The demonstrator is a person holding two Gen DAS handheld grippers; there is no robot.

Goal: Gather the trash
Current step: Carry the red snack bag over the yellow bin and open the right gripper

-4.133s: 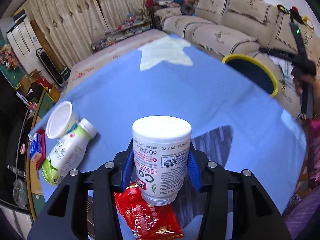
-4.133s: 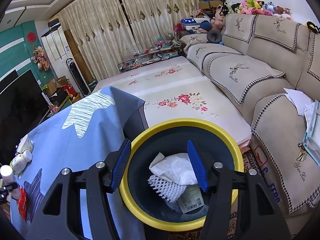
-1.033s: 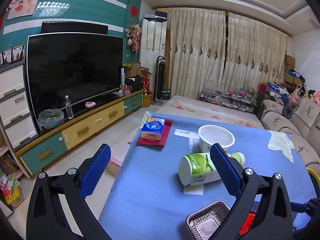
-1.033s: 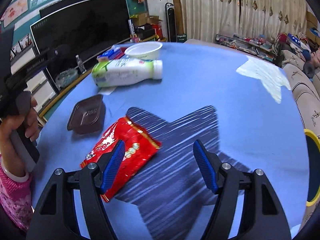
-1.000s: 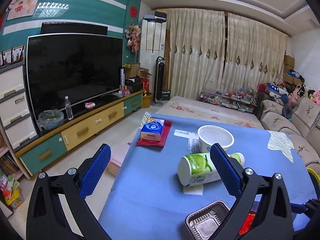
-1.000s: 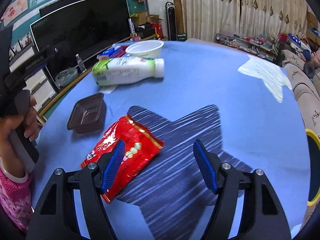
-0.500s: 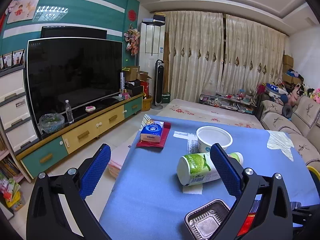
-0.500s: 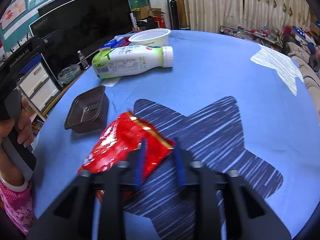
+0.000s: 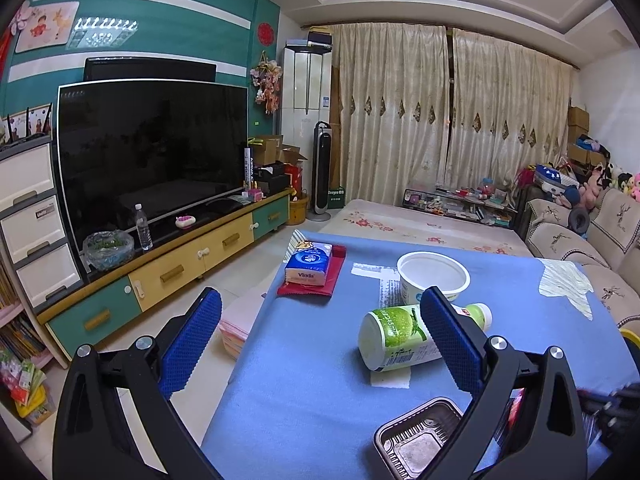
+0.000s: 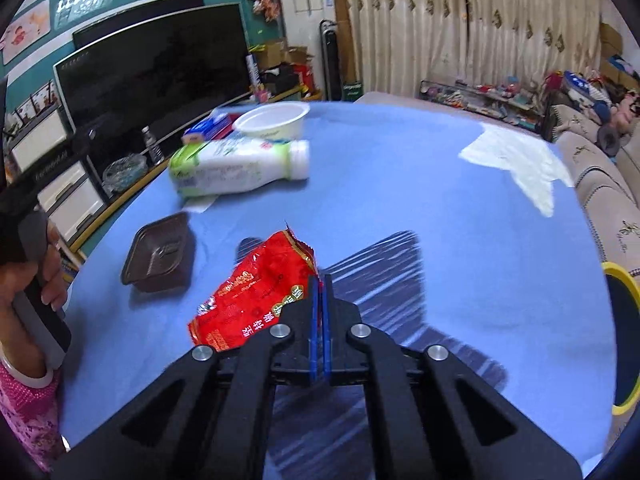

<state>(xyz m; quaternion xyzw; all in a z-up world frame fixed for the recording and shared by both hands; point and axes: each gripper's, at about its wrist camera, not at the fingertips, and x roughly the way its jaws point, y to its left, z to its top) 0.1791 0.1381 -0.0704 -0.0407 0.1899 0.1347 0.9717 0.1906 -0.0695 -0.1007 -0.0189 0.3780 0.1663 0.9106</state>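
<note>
Right claw pinches the red snack bag's edge; left claw gapes empty.

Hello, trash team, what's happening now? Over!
Right hand-held gripper shut on red snack bag. Left hand-held gripper open, empty. Green bottle, brown tray, white cup not yet collected. Yellow-rimmed bin right, path clear.
</note>
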